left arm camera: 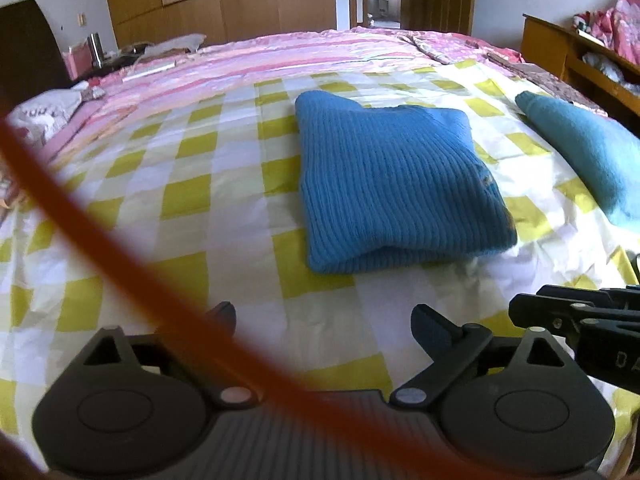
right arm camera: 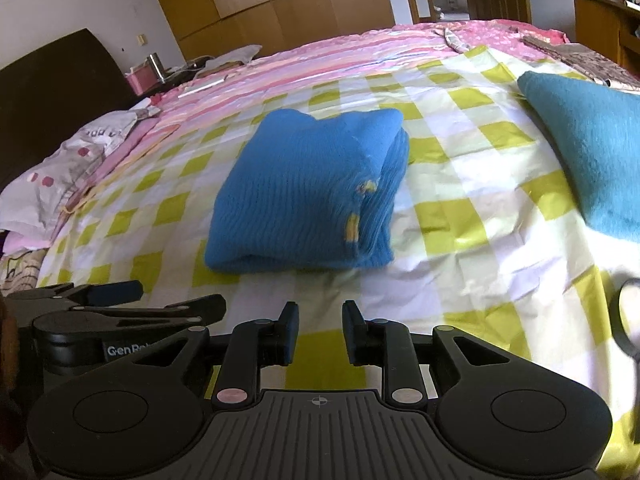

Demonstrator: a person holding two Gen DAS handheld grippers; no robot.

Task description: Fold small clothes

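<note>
A bright blue ribbed knit (left arm camera: 396,184) (right arm camera: 308,192) lies folded into a thick rectangle on the yellow-and-white checked sheet (left arm camera: 192,200) (right arm camera: 460,216). A small yellow patch shows on its right edge. My left gripper (left arm camera: 326,316) stands wide open just short of the fold's near edge, with only sheet between its fingers. My right gripper (right arm camera: 320,322) hovers in front of the same edge. Its jaws are narrowly apart and hold nothing, so it is open. Each gripper shows at the edge of the other's view. A second, teal garment (left arm camera: 588,152) (right arm camera: 592,148) lies to the right.
A blurred orange cable (left arm camera: 80,220) crosses the left wrist view close to the lens. A pink striped quilt (left arm camera: 280,56) covers the far half of the bed, with a pillow (right arm camera: 68,172) and dark headboard (right arm camera: 52,92) at the left. A wooden shelf unit (left arm camera: 580,52) stands at the right.
</note>
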